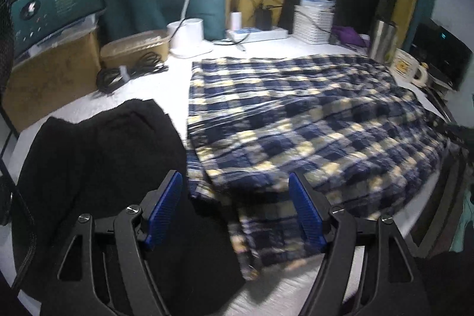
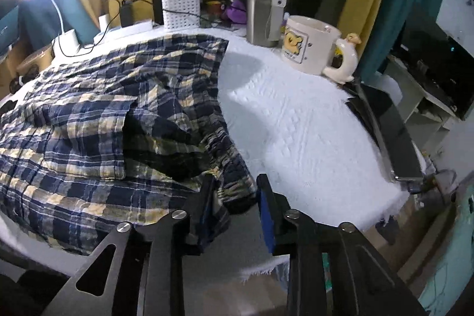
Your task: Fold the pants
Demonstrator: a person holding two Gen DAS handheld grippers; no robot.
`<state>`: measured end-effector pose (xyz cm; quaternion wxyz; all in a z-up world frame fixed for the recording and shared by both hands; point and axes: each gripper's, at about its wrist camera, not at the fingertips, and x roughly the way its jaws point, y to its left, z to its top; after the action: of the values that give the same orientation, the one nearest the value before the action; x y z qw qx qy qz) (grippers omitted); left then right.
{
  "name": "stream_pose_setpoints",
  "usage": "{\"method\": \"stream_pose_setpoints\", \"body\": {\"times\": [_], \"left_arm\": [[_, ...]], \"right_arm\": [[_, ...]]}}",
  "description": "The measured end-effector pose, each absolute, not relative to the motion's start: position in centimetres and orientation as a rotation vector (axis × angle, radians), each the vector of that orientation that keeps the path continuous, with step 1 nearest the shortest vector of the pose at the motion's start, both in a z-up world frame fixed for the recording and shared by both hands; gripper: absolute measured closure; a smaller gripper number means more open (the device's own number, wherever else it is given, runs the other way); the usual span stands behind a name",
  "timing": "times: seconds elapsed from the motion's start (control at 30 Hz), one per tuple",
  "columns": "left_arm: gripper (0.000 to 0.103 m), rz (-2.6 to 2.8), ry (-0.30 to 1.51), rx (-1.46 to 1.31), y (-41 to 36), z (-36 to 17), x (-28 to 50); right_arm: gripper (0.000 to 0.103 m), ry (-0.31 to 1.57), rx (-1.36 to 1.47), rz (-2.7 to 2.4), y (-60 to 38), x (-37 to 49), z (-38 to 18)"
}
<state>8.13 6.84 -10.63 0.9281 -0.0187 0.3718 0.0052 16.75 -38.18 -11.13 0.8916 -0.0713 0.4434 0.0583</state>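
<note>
With the plaid pants (image 1: 296, 120) half-folded, the left gripper (image 1: 235, 209) gaped empty above them while the right gripper (image 2: 237, 206), part-open, straddled their waistband, needing a firm pinch next.

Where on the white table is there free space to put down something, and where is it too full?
The widest bare patch of the white table lies between the plaid pants, the mug and the dark flat object at the edge. A smaller strip lies between the pants and the black cables. The back is crowded: white basket, steel tumbler, chargers. The black garment fills the near left.
</note>
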Motion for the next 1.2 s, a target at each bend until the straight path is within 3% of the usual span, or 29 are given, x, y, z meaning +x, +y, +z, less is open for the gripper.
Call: {"method": "stream_pose_setpoints", "body": {"times": [0.03, 0.1, 0.17, 0.4, 0.53, 0.93, 1.2], "left_arm": [[0.028, -0.005, 0.755, -0.025, 6.3, -10.5, 7.8], [0.024, -0.029, 0.747, -0.005, 5.3, -10.3, 7.4], [0.02, -0.068, 0.747, 0.004, 4.2, -10.6, 7.0], [0.019, -0.176, 0.804, 0.031, 0.6, -12.8, 6.3], [0.019, -0.179, 0.815, 0.007, 0.2, -13.5, 6.1], [0.015, -0.163, 0.806, -0.045, 1.1, -14.0, 5.7], [0.013, -0.204, 0.815, -0.033, -0.1, -14.4, 6.1]], "right_arm": [[0.042, 0.908, -0.153, 0.124, -38.2, 16.2, -10.9], [0.02, 0.871, -0.161, 0.138, -37.7, 15.1, -10.1], [0.019, 0.846, -0.181, 0.157, -36.8, 13.9, -9.5], [0.018, 0.822, -0.267, 0.235, -32.4, 10.4, -9.6], [0.004, 0.817, -0.311, 0.315, -29.3, 8.6, -10.4], [0.0, 0.729, -0.577, 0.385, -21.9, 6.0, -13.2], [0.0, 0.719, -0.571, 0.414, -21.5, 8.4, -12.1]]}}
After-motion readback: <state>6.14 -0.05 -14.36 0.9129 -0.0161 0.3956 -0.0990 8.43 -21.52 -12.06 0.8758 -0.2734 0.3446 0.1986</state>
